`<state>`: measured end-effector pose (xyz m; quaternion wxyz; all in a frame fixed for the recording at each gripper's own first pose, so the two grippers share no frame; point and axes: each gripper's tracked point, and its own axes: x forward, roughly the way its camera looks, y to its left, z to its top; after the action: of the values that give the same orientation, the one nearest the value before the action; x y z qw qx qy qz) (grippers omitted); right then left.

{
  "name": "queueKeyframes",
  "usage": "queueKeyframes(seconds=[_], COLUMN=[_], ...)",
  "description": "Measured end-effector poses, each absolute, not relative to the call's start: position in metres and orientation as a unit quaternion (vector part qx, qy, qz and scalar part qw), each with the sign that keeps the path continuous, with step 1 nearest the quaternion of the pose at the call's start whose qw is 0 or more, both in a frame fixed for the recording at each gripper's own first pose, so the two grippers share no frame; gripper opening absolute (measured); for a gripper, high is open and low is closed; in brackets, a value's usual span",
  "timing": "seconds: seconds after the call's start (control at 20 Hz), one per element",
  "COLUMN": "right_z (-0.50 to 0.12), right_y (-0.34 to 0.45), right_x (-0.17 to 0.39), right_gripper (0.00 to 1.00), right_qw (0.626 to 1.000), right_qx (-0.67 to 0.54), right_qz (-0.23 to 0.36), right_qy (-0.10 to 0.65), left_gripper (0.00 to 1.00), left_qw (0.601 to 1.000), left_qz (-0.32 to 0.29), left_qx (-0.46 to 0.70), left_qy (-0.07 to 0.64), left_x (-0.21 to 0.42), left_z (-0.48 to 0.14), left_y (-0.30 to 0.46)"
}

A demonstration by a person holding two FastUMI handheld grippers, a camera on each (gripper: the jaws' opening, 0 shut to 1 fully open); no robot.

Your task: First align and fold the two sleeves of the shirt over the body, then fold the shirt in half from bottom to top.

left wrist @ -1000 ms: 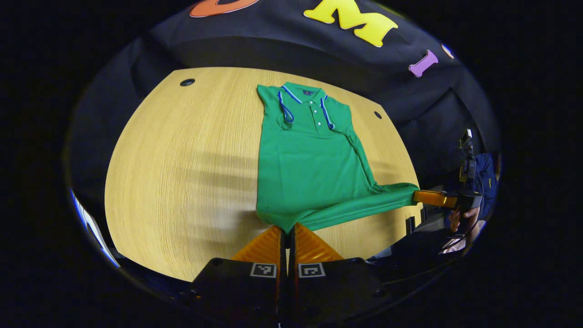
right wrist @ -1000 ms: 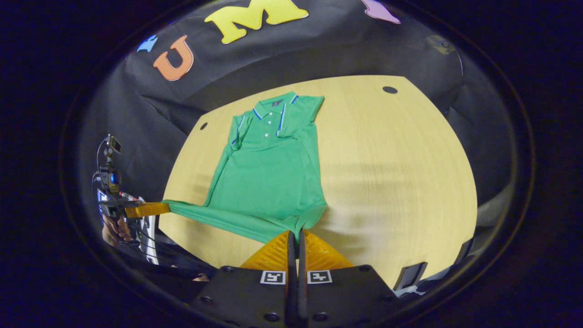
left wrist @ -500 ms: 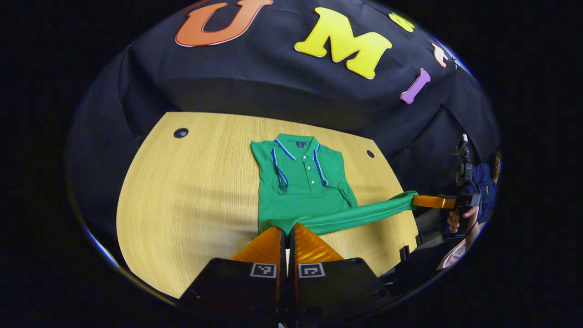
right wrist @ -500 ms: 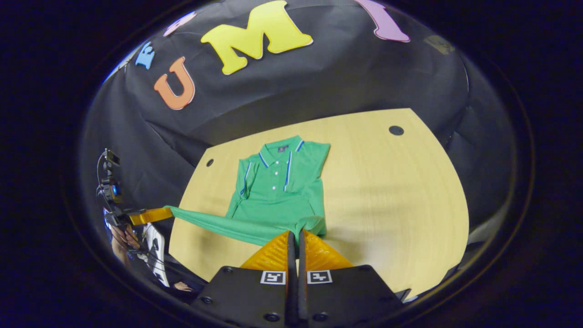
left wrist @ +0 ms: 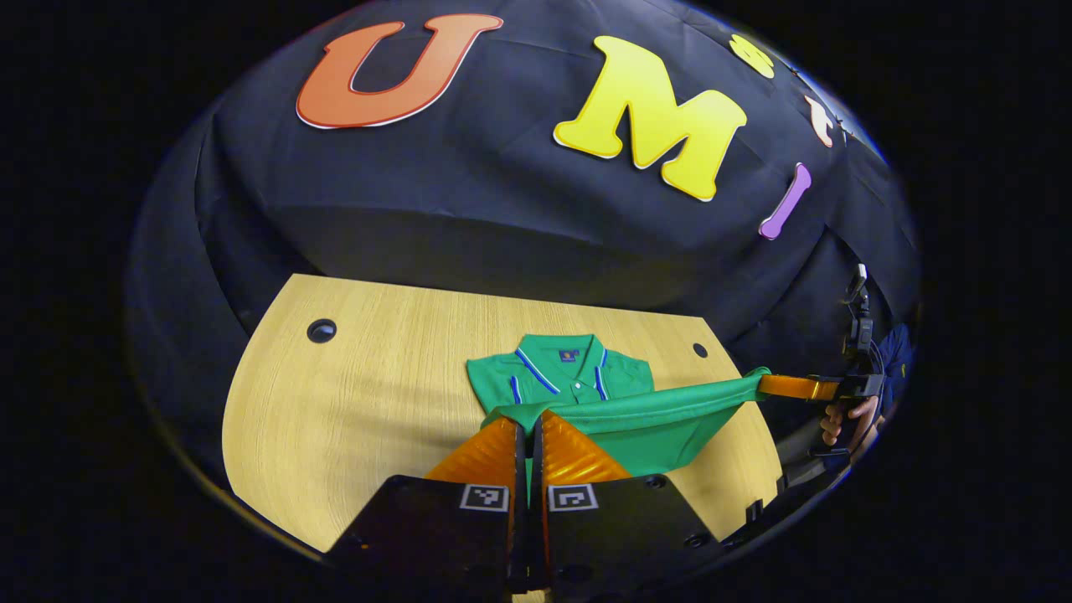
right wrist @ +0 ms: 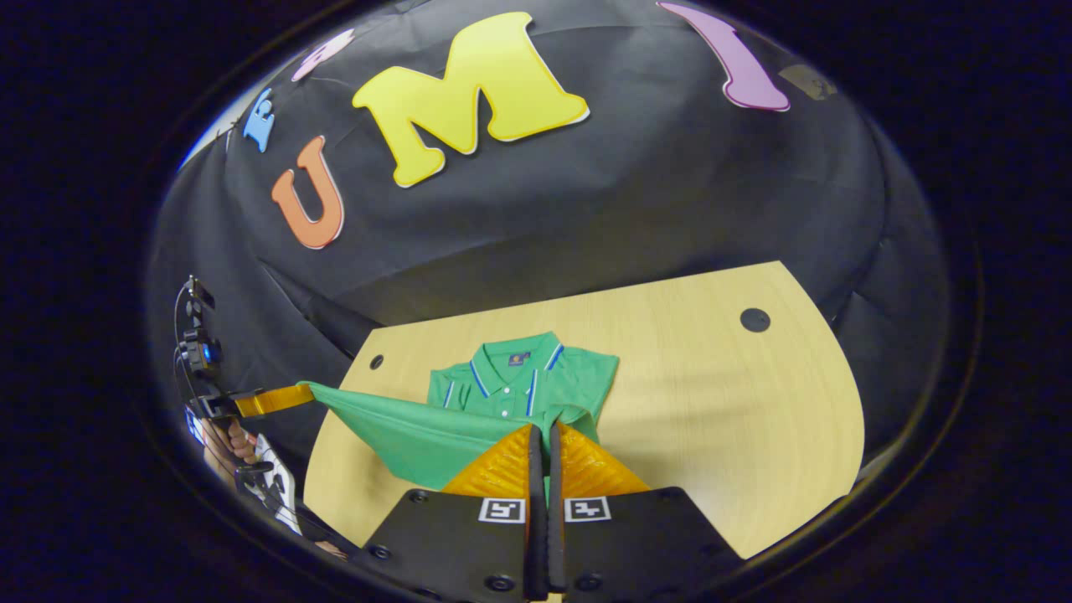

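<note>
Item: green shirt (left wrist: 578,381), being held on a wooden table (left wrist: 360,394) before the black cloth wall. In the left gripper view, the left gripper (left wrist: 528,431) is being seen with its two fingers drawn together on one corner of the shirt's bottom hem (left wrist: 645,406), the green cloth being pinched between them. In the right gripper view, the right gripper (right wrist: 540,440) is being seen likewise closed, its fingers clamped on the other corner of the same hem. The hem is being stretched taut between the two grippers, raised off the table, its long axis running across the shirt from about 9 o'clock to 3 o'clock. In the left gripper view the right gripper is being seen well apart at about 3 o'clock, held by a hand (left wrist: 842,419); in the right gripper view the left gripper is lying at about 9 o'clock. The collar (right wrist: 512,368), with its blue stripes and buttons, is lying flat on the table at 12 o'clock from each gripper, just beyond the raised hem. The sleeves are judged to be folded in already, and the bottom-to-top fold to be under way. The coming move is judged to turn on this: the collar being straight ahead of both grippers, neither appearing nearer, so that the hem is being kept square to the shirt's length.
</note>
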<state>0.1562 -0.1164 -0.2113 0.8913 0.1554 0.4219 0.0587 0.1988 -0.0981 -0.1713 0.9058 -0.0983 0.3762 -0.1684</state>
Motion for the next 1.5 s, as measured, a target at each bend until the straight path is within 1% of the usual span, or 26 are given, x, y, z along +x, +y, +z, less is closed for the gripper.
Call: queueKeyframes(seconds=[0.2,0.4,0.5,0.7,0.75,0.8,0.85,1.2,1.35,1.4,1.5], right_z=[-0.240,-0.284,-0.316,-0.347,-0.354,-0.362,-0.371,-0.412,-0.419,-0.421,-0.423], right_y=[-0.123,-0.123,-0.124,-0.120,-0.118,-0.118,-0.117,-0.126,-0.126,-0.126,-0.127], right_x=[0.207,0.253,0.268,0.296,0.301,0.305,0.307,0.315,0.317,0.318,0.316], right_gripper=[0.02,0.02,0.02,0.02,0.02,0.00,0.02,0.02,0.00,0.02,0.03], right_qw=[0.904,0.911,0.911,0.921,0.923,0.923,0.922,0.915,0.916,0.916,0.915], right_qx=[0.139,0.119,0.108,0.066,0.059,0.054,0.051,0.061,0.053,0.049,0.037], right_qz=[0.058,0.057,0.061,0.070,0.071,0.070,0.070,0.054,0.048,0.047,0.041], right_qy=[0.401,0.391,0.393,0.378,0.375,0.375,0.378,0.395,0.395,0.397,0.400], left_gripper=[0.04,0.04,0.03,0.03,0.03,0.03,0.03,0.04,0.05,0.05,0.08], left_qw=[0.915,0.927,0.930,0.934,0.933,0.931,0.930,0.923,0.918,0.917,0.918], left_qz=[-0.162,-0.144,-0.134,-0.109,-0.102,-0.098,-0.094,-0.078,-0.070,-0.068,-0.069], left_qx=[-0.092,-0.088,-0.083,-0.087,-0.086,-0.086,-0.088,-0.102,-0.100,-0.097,-0.098], left_qy=[0.357,0.336,0.332,0.329,0.335,0.341,0.345,0.363,0.377,0.381,0.377], left_x=[0.245,0.291,0.307,0.332,0.335,0.338,0.341,0.354,0.350,0.349,0.351], left_z=[-0.199,-0.232,-0.251,-0.287,-0.301,-0.312,-0.322,-0.371,-0.385,-0.389,-0.388], left_y=[-0.106,-0.112,-0.112,-0.108,-0.106,-0.104,-0.103,-0.104,-0.107,-0.108,-0.111])
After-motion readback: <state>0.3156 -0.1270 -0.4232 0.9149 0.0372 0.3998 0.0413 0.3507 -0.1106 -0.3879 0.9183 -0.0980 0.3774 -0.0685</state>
